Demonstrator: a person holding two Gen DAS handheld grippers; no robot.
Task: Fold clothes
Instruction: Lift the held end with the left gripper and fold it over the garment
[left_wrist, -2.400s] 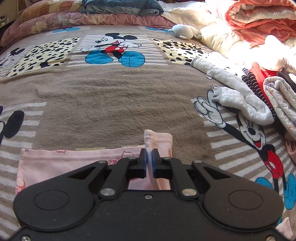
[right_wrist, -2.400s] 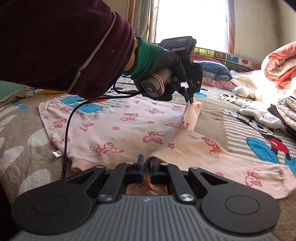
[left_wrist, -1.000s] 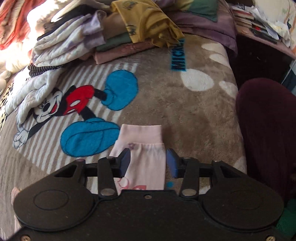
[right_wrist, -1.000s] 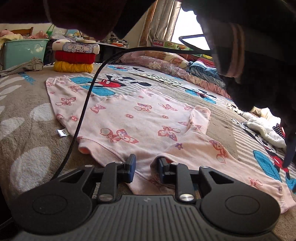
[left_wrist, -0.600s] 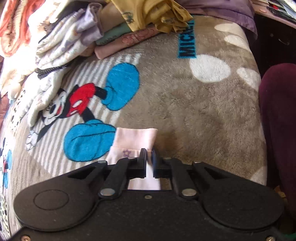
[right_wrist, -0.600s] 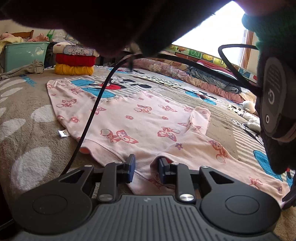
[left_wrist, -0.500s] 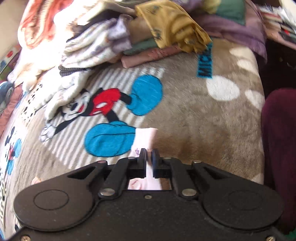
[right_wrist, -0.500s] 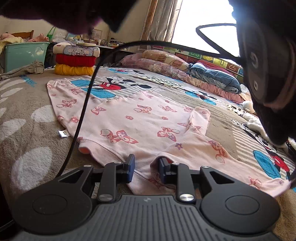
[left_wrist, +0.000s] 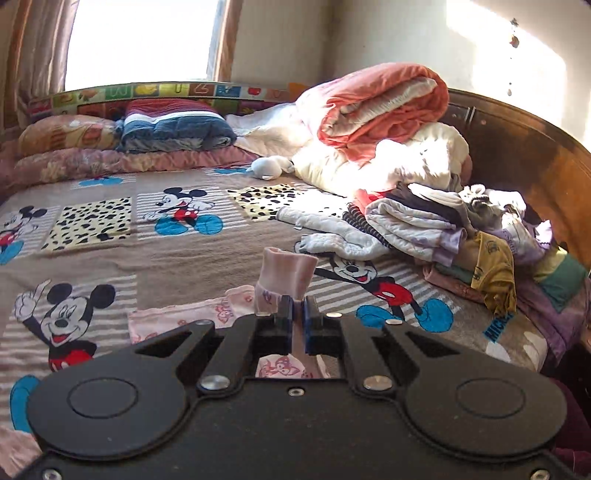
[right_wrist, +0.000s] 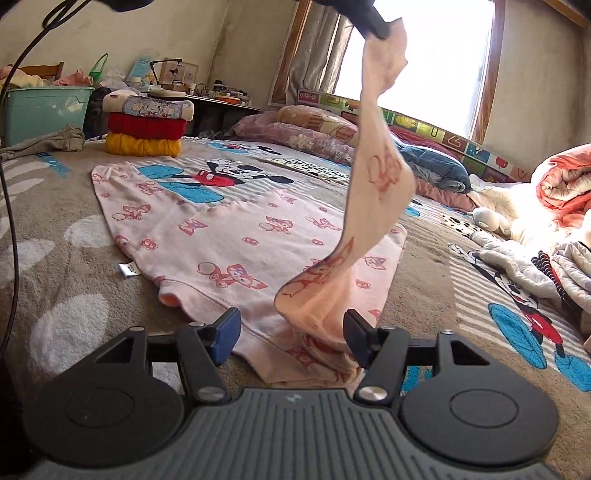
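A brown plush bed blanket printed with cartoon mice (right_wrist: 424, 280) covers the bed. A pale pink long-sleeved top patterned with red bows (right_wrist: 236, 236) lies flat across its near half, hem toward the far side. At the bed's right edge, a rolled coral-and-cream quilt (left_wrist: 376, 107) rests above a loose heap of unfolded laundry (left_wrist: 454, 229). At the far left, a stack of folded yellow, red and patterned garments (right_wrist: 146, 125) sits beside a teal plastic bin (right_wrist: 40, 107). One sleeve of the top (right_wrist: 376, 199) rises in a tall arc from the shoulder. Its ribbed cuff (left_wrist: 286, 273) is pinched tight between the blue pads of the black left gripper (left_wrist: 294, 321), lifted clear of the blanket. The black right gripper (right_wrist: 291, 336) rests low at the top's near edge, jaws spread wide either side of bunched shoulder fabric, gripping nothing.
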